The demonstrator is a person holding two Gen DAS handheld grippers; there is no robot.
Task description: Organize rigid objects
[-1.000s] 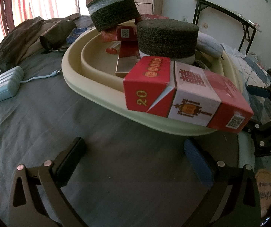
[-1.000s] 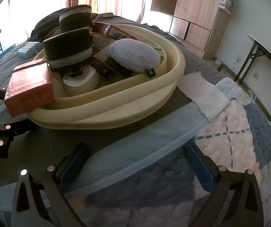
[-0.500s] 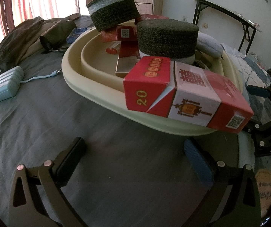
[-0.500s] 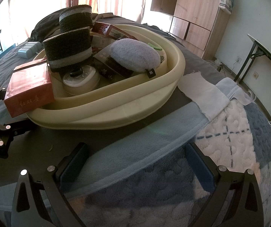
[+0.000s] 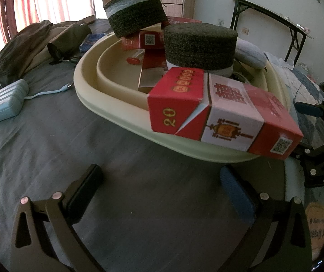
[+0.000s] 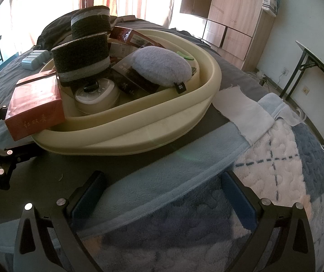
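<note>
Crowding one cream tray (image 5: 107,113): two foam rolls (image 5: 199,45), several red boxes (image 5: 221,115); both grippers (image 5: 162,188) (image 6: 164,192) spread, empty.

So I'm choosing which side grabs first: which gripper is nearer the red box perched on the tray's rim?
Left. The left gripper sits open just below the red box. The right gripper faces the tray from farther round, with the box off to its left.

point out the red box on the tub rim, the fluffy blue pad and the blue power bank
red box (image 5: 221,111), left wrist view, on its white middle band
fluffy blue pad (image 6: 162,65), right wrist view, on its domed top
blue power bank (image 5: 8,103), left wrist view, on its ridged top
</note>
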